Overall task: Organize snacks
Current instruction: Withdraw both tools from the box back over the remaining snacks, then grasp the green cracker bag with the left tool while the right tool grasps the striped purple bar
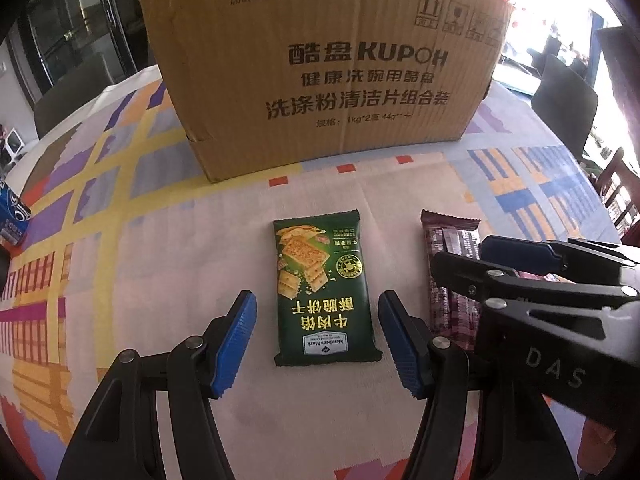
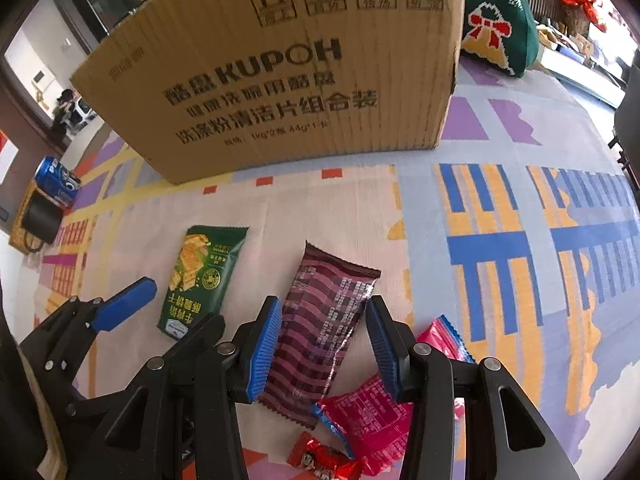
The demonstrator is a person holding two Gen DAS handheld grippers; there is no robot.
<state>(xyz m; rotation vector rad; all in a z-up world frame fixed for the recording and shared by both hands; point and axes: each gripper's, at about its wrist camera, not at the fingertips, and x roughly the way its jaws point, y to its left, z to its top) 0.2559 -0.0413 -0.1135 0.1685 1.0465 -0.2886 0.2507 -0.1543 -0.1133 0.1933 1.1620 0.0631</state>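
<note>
- Left wrist view: left hand-held gripper point(image 1: 318, 344) released, blue pads either side of one green cracker packet point(image 1: 325, 286), not touching it; packet flat on the patterned desk point(image 1: 160, 248) before one cardboard box point(image 1: 320, 68).
- Likely light and crinkly, with brittle contents; best taken across the long edges, gently.
- One purple wafer packet point(image 1: 450, 248) just beside, partly hidden by the right hand-held gripper.
- Right wrist view: right hand-held gripper point(image 2: 320, 344) released, pads flanking the purple wafer packet point(image 2: 324, 328); contact not shown.
- Probably slippery film; mid-length hold judged safest.
- Counted: two pink packets point(image 2: 370, 424), one red candy point(image 2: 320, 458), one blue can point(image 2: 56, 180), one box point(image 2: 280, 80).
</note>
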